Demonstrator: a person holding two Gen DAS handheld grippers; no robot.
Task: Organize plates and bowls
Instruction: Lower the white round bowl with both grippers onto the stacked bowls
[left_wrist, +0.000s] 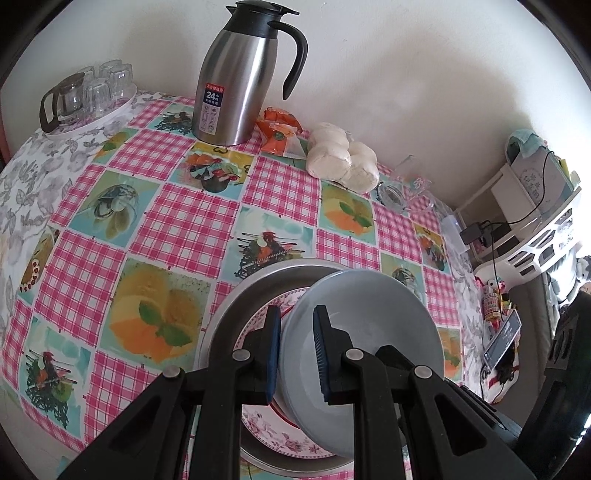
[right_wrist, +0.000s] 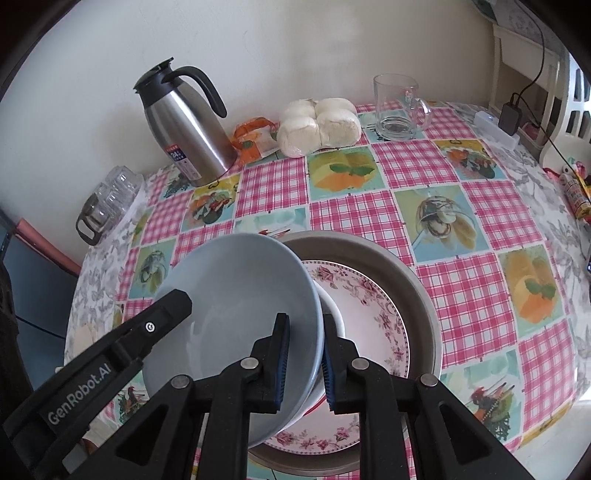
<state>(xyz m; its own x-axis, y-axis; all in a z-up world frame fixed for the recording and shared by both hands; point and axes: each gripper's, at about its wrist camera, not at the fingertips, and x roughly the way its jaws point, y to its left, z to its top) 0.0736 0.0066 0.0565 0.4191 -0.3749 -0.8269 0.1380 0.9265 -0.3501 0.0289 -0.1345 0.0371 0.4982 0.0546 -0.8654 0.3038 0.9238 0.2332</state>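
Note:
A pale blue bowl (left_wrist: 369, 332) (right_wrist: 240, 306) is held tilted over a floral plate (right_wrist: 373, 317) that lies in a large metal dish (right_wrist: 406, 269) (left_wrist: 258, 284). A white bowl (right_wrist: 334, 314) peeks out under the blue one. My left gripper (left_wrist: 297, 354) is shut on the blue bowl's left rim, one finger inside and one outside. My right gripper (right_wrist: 304, 360) is shut on the bowl's right rim in the same way. The left gripper also shows in the right wrist view (right_wrist: 173, 299), at the bowl's far side.
On the checked tablecloth stand a steel thermos jug (left_wrist: 236, 74) (right_wrist: 184, 125), a bag of white buns (left_wrist: 343, 155) (right_wrist: 319, 123), an orange packet (left_wrist: 280, 129), a glass mug (right_wrist: 399, 107) and a tray of glasses (left_wrist: 88, 96). A white shelf (left_wrist: 535, 206) stands to the right.

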